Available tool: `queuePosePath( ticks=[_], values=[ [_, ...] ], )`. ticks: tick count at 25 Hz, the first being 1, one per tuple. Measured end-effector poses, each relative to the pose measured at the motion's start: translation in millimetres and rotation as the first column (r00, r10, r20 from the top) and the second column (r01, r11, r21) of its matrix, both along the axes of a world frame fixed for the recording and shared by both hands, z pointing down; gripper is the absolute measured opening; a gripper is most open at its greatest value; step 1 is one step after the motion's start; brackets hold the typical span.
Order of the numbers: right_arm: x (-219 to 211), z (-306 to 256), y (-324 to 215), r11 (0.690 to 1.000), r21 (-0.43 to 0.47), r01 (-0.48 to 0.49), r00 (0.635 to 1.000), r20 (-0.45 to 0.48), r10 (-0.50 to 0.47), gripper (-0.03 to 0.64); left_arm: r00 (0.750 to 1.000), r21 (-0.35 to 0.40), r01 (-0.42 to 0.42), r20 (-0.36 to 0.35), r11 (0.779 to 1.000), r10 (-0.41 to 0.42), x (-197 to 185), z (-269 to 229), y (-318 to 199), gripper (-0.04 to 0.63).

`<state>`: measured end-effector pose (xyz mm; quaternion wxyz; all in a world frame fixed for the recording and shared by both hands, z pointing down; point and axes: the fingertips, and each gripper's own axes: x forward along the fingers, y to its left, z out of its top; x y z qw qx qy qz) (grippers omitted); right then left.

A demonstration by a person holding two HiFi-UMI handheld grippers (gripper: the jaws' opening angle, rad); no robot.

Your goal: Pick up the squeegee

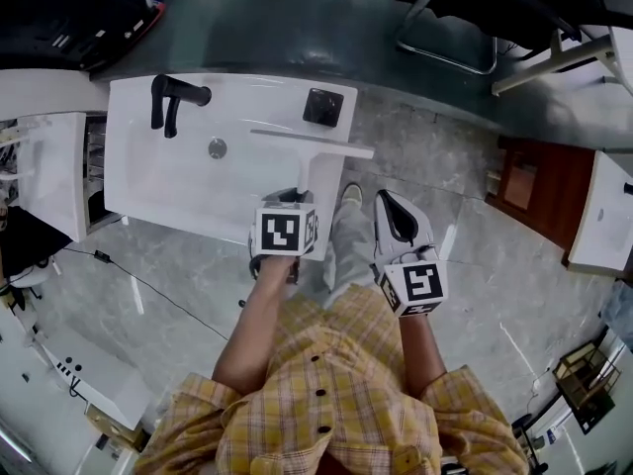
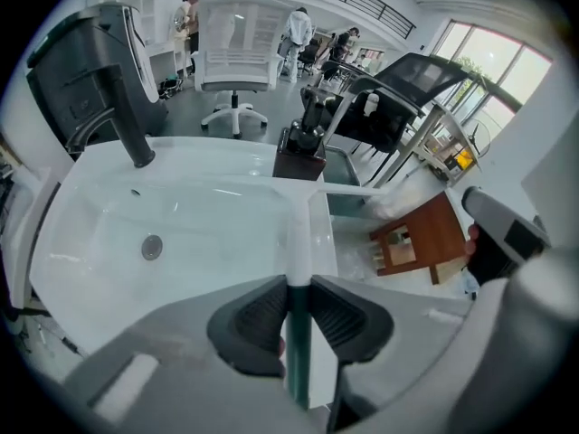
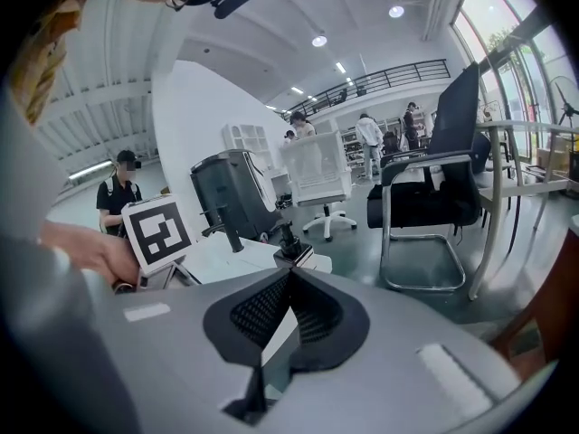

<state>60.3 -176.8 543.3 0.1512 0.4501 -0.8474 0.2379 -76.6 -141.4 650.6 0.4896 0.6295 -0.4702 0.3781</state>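
The squeegee has a long white blade and a white stem that turns dark green at the grip. It hangs over the right side of the white sink. My left gripper is shut on its handle from the near side. In the left gripper view the two ribbed pads press on the handle just where white meets green, with the blade running across above the basin. My right gripper hovers to the right of the sink over the floor. Its pads meet at the tips with nothing between them.
A black faucet stands at the sink's far left, a drain in the basin, and a dark square holder on the far right corner. A brown wooden cabinet and a black chair stand to the right and beyond.
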Motion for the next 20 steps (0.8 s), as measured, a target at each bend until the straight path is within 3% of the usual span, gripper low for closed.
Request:
queuePosePath(
  ticks=[10,16,20],
  values=[
    [0.0,-54.9,40.2,0.994,0.103,-0.034,0.999,-0.028,0.037,0.002,0.999,0.188,-0.012,-0.039,0.982,0.020,-8.9,-54.7,13.8,0.091],
    [4.1,-88.8,48.6,0.983,0.173,-0.055,0.998,-0.031,0.062,0.002,0.997,0.325,-0.011,-0.070,0.946,0.036,-7.7,-99.5,11.3,0.091],
    [1.5,-107.7,57.3,0.975,0.213,-0.063,0.997,-0.023,0.069,0.002,0.995,0.426,0.006,-0.089,0.904,0.035,-8.8,-130.0,10.0,0.091]
  ],
)
